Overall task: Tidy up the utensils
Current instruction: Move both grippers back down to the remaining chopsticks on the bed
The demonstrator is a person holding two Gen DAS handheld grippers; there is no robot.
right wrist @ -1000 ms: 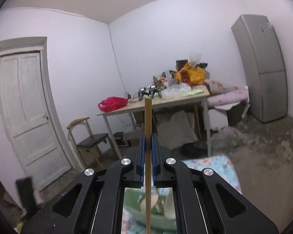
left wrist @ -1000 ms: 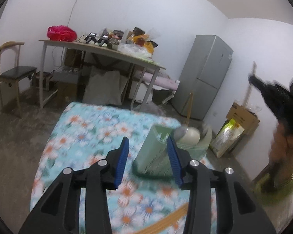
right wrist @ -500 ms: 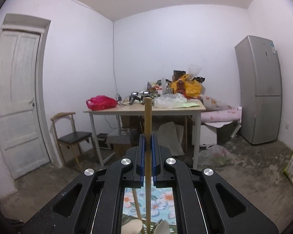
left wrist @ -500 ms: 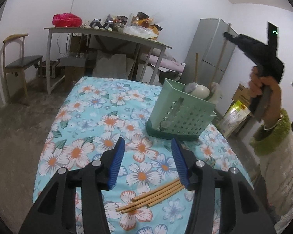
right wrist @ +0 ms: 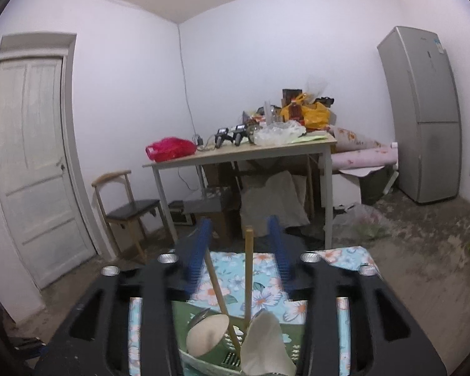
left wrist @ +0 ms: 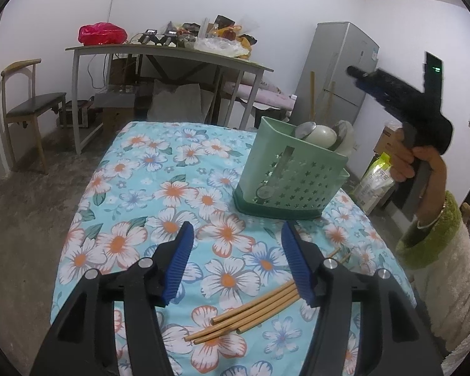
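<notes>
A green perforated utensil holder [left wrist: 293,181] stands on the flowered tablecloth [left wrist: 159,188] with pale spoons [left wrist: 324,134] and upright chopsticks [left wrist: 312,94] in it. Several loose wooden chopsticks [left wrist: 253,313] lie on the cloth just under my left gripper's right finger. My left gripper [left wrist: 236,230] hovers low over the cloth, its jaws opening with nothing between them. My right gripper [right wrist: 238,221] hangs above the holder [right wrist: 203,313]. Its jaws are opening and one chopstick [right wrist: 249,266] stands free between them, its lower end in the holder. In the left wrist view a hand holds the right gripper [left wrist: 357,76].
A grey table [left wrist: 172,51] piled with bags and clutter stands behind, with a chair [left wrist: 31,106] to its left and a fridge [left wrist: 338,69] to its right. A white door [right wrist: 31,156] is at the left wall. The cloth's edges drop to a bare floor.
My right gripper sank toward the holder and opened off the chopstick, which now stands in the holder. My left gripper dropped nearer the cloth and spread wider.
</notes>
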